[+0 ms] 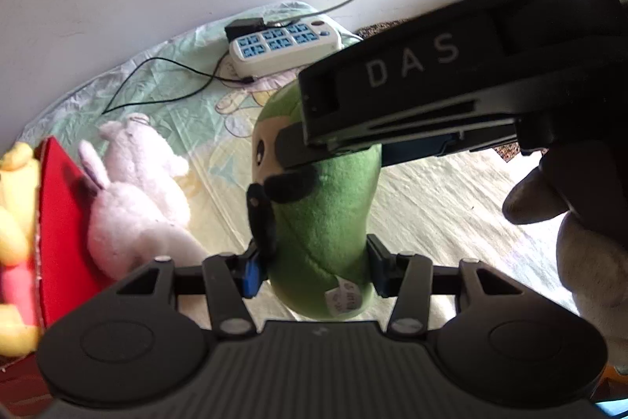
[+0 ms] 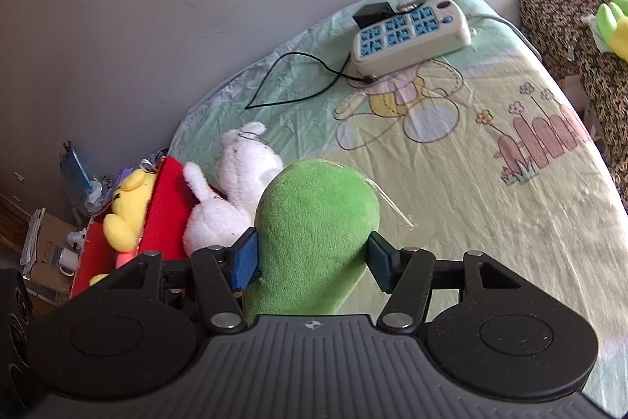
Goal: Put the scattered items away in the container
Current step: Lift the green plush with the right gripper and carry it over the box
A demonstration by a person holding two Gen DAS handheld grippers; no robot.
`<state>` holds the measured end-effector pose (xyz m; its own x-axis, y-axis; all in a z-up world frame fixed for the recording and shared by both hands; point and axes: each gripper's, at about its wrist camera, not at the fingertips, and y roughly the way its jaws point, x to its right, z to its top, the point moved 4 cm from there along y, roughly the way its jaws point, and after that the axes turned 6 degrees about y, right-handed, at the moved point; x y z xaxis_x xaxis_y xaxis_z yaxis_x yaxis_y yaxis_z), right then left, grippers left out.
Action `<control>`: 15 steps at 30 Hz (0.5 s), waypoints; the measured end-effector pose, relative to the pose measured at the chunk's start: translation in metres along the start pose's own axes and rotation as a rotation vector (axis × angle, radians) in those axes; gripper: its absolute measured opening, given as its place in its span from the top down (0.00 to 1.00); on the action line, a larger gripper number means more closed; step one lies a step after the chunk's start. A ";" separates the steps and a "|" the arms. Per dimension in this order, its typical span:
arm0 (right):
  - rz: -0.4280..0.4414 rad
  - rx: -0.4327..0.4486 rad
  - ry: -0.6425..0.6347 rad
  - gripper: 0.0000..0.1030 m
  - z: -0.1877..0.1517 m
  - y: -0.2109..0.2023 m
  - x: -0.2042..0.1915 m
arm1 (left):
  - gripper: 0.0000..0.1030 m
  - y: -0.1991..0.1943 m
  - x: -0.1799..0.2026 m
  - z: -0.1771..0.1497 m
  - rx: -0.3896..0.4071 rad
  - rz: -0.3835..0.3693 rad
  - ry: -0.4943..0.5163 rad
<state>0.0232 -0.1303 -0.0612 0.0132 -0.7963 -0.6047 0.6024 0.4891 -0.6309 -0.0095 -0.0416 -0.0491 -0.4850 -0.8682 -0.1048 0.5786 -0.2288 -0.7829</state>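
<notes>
Green plush (image 1: 325, 222) clamped by L gripper (image 1: 314, 266) + R gripper (image 2: 314, 262) | face: L view only

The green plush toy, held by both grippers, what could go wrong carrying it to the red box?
1. The green plush toy is soft, so it may slip from the left gripper or right gripper.
2. The white bunny leans against the red box and could get knocked.
</notes>
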 end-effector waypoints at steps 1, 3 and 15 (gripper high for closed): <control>0.011 0.008 -0.015 0.41 0.001 -0.002 -0.007 | 0.51 -0.007 -0.006 0.000 0.014 0.007 -0.009; 0.034 0.023 -0.040 0.41 0.003 -0.006 -0.022 | 0.51 -0.023 -0.018 0.001 0.047 0.023 -0.026; 0.145 0.113 -0.178 0.41 -0.004 -0.001 -0.138 | 0.51 -0.099 -0.115 -0.019 0.181 0.108 -0.104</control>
<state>0.0176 -0.0196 0.0211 0.2399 -0.7757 -0.5837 0.6691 0.5677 -0.4795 -0.0240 0.0890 0.0291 -0.3488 -0.9306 -0.1112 0.7361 -0.1986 -0.6470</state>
